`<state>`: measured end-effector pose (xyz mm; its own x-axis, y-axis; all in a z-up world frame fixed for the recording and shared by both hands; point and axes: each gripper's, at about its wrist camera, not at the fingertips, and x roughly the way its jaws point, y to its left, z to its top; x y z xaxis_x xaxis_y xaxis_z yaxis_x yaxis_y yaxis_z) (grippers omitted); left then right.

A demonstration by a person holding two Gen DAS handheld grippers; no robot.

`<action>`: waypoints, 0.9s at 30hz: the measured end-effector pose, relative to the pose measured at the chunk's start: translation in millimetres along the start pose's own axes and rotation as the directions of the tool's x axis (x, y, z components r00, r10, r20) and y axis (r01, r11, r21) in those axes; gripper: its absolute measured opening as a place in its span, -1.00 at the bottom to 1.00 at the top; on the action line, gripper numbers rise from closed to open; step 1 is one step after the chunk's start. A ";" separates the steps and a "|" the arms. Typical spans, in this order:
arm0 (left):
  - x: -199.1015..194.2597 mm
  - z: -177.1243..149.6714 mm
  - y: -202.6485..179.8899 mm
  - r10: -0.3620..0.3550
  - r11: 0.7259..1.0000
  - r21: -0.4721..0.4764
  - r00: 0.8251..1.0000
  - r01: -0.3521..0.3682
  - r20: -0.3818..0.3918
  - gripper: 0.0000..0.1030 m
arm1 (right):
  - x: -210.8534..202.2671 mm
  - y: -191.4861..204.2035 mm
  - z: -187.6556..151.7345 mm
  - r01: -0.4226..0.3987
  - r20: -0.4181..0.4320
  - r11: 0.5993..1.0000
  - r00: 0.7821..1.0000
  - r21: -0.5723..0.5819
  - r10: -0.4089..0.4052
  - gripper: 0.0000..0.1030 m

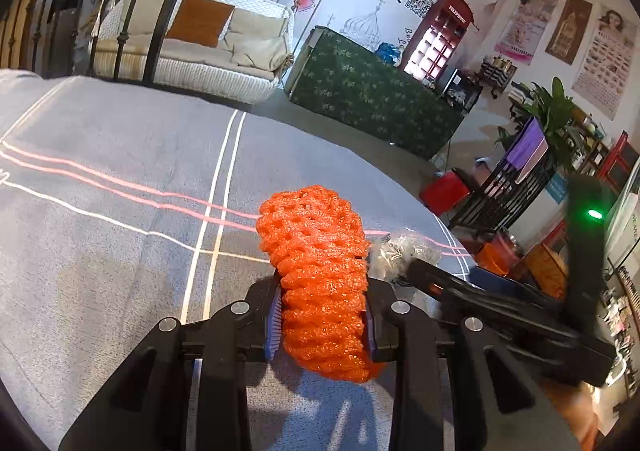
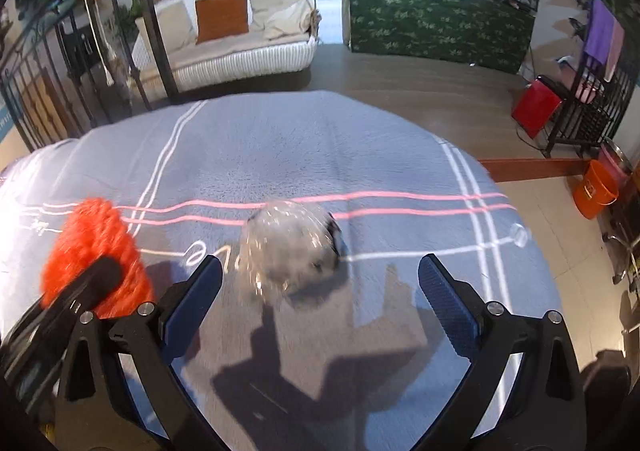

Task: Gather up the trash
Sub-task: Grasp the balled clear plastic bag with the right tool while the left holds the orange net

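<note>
We have the orange foam net (image 1: 320,283) clamped between the pads of the left gripper (image 1: 323,325), squeezed at its near end and sticking out ahead over the grey cloth (image 1: 120,171). The right gripper (image 2: 320,291) is wide open with nothing between its jaws, and it points at the crumpled clear wrapper (image 2: 290,247) lying on the cloth just beyond its fingertips, near the pink stripes. The wrapper is blurred in the right wrist view, so we cannot say for sure what dark thing sits at its right side.

To take the wrapper well, we should centre it between the open fingers, come down until the pads straddle its bulk close to the cloth, then close slowly, since thin film can slide away. We should keep the left grip firm and hold the net clear to the left, so the two tools do not knock.
</note>
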<state>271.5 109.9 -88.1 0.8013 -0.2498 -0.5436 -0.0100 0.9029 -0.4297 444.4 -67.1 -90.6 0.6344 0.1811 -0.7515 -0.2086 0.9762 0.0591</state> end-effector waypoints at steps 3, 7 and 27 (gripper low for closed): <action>5.3 0.9 -4.9 -0.004 1.000 0.003 1.000 0.004 0.000 -0.41 | 14.5 1.8 5.7 0.033 -0.017 0.999 0.999 -0.017 -0.033 0.83; 10.6 5.6 -10.0 -0.005 1.000 0.018 1.000 0.005 0.001 -0.41 | 24.8 -0.6 8.4 0.019 -0.035 1.000 0.999 0.003 -0.019 0.52; 17.4 9.8 -16.8 0.023 0.997 0.077 1.000 -0.022 -0.008 -0.41 | -56.2 -8.6 -29.3 -0.047 0.040 0.999 0.998 0.009 0.047 0.00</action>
<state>291.5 93.9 -83.3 0.7958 -0.2318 -0.5595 0.0183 0.9326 -0.3604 388.7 -89.2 -68.1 0.6528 0.2313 -0.7213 -0.2319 0.9675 0.1004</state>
